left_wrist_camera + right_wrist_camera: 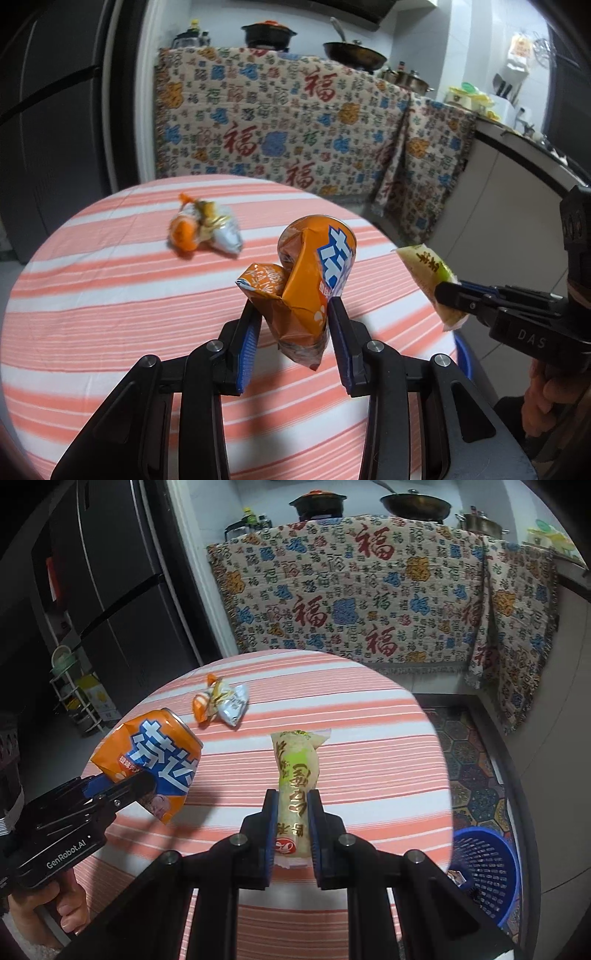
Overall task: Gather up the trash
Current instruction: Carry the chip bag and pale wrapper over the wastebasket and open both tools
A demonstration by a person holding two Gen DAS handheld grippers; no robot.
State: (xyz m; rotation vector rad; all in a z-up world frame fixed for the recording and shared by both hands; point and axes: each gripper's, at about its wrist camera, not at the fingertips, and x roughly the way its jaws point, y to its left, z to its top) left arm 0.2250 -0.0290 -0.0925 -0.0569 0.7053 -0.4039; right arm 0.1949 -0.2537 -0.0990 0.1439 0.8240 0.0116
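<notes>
My left gripper (293, 306) is shut on a crushed orange drink can (314, 280), held up above the striped round table (110, 314); the same can (155, 760) shows at the left of the right wrist view. My right gripper (292, 801) is shut on a pale yellow-green snack wrapper (295, 775), also lifted off the table; this wrapper (432, 273) appears at the right of the left wrist view. A crumpled orange and silver wrapper (203, 230) (221, 703) still lies on the far part of the table.
A blue plastic basket (487, 871) stands on the floor to the right of the table. Behind the table a patterned cloth (369, 602) covers a counter with pots. A dark fridge (110, 590) is at the left. A hand (70, 904) holds the left gripper.
</notes>
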